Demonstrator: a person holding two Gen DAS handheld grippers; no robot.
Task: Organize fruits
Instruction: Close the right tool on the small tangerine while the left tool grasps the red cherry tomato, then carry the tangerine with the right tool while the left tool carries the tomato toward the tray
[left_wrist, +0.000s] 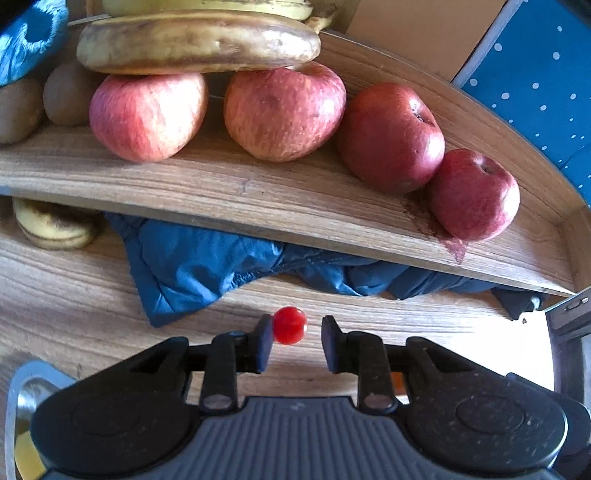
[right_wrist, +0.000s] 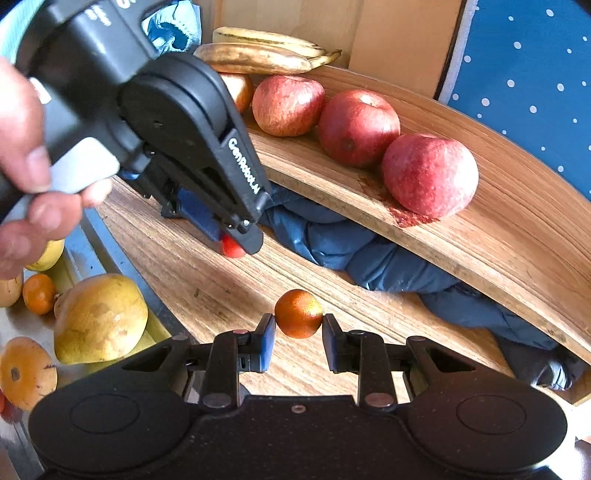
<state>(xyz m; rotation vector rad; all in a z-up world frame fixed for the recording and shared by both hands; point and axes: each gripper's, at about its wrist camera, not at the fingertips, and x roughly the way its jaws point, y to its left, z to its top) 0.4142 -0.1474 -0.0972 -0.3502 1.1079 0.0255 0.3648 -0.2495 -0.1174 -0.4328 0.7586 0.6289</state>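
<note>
Two grippers low over the worktop, each with a small fruit

Four red apples (left_wrist: 284, 110) in a row on the raised wooden shelf (left_wrist: 258, 192), two bananas (left_wrist: 199, 46) lying across the far end, brown kiwis (left_wrist: 68, 94) beside them. Blue cloth (left_wrist: 207, 262) bunched under the shelf on the wooden worktop (left_wrist: 74, 295). Left gripper (left_wrist: 297, 341) with jaws spread apart, a small red tomato (left_wrist: 290, 325) touching the left finger, clear of the right one; whether resting on the worktop, cannot tell. Right gripper (right_wrist: 298, 341) with jaws parted around a small orange (right_wrist: 298, 314), both pads right at its sides; real grip or mere contact, cannot tell. Left hand (right_wrist: 26, 177) wrapped around the left gripper's handle. Metal tray (right_wrist: 22, 321) at the left edge of the worktop, holding a yellow pear (right_wrist: 99, 319) and more small oranges (right_wrist: 38, 293).
</note>
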